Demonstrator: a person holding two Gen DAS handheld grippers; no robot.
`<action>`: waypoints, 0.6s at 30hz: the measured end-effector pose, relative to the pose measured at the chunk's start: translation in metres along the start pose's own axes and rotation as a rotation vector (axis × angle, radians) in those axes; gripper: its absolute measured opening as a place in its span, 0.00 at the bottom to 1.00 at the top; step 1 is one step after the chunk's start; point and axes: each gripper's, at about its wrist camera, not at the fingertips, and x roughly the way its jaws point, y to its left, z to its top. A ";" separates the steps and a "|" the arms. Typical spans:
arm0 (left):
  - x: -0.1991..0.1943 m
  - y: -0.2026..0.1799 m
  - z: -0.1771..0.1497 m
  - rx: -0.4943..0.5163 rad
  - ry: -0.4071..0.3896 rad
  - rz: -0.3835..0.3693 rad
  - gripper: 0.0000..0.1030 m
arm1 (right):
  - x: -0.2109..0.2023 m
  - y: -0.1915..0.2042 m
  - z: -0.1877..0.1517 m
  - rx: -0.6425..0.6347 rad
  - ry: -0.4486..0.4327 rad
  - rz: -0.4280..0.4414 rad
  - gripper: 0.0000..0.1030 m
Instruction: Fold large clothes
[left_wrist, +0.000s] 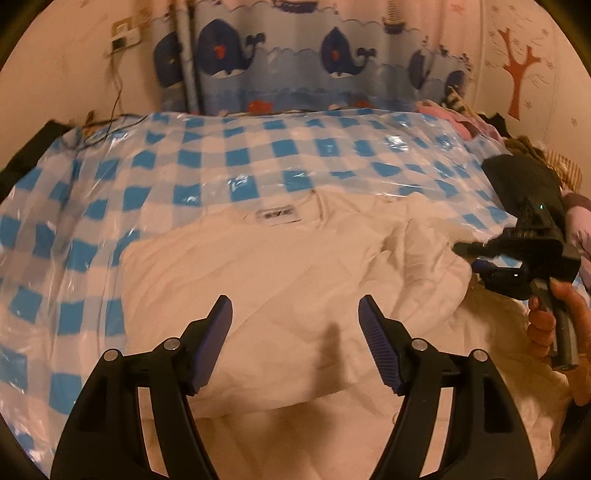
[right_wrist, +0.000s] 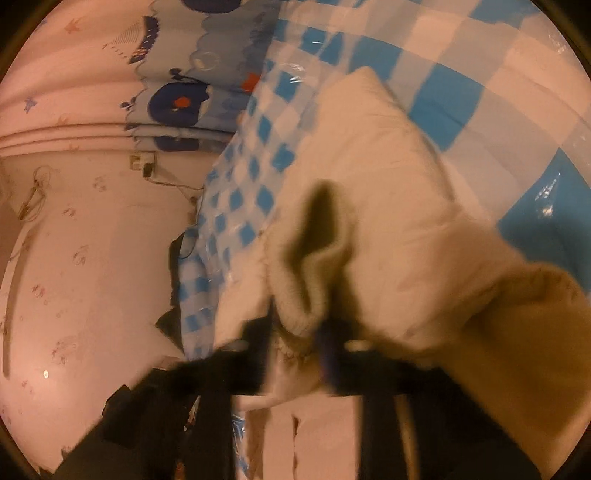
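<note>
Left-wrist view: a cream-white garment (left_wrist: 280, 266) lies rumpled on a bed under a blue-and-white checked plastic cover (left_wrist: 207, 155), its neck label (left_wrist: 277, 215) turned toward the far wall, where a curtain printed with whales (left_wrist: 295, 55) hangs. Low in that frame the left hand-held gripper (left_wrist: 295, 343) is released – its two blue-padded jaws stand well apart above the cloth, with nothing between them. At the right edge a person's hand (left_wrist: 557, 325) grips the handle of the right hand-held gripper (left_wrist: 476, 258), whose tips sit at the garment's bunched right side. From the right-wrist view, blurred, the right hand-held gripper (right_wrist: 325, 350) is clenched on a ribbed edge of the garment (right_wrist: 388, 206) – apparently a cuff, though the blur leaves that uncertain – and the fabric rises in a fold just beyond the pinched jaws, with the checked cover (right_wrist: 461, 92) behind it. A wall socket with a plugged cable (right_wrist: 142, 162) shows on the pink wall at left.
</note>
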 end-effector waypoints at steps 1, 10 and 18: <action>0.001 0.001 -0.001 -0.004 0.001 0.004 0.65 | -0.003 0.002 -0.001 -0.018 -0.009 -0.003 0.15; -0.012 0.030 0.015 -0.160 -0.107 -0.009 0.66 | -0.064 0.131 -0.024 -0.540 -0.252 0.086 0.14; 0.046 0.041 0.008 -0.213 0.028 0.014 0.76 | -0.035 0.018 0.015 -0.302 -0.185 -0.144 0.14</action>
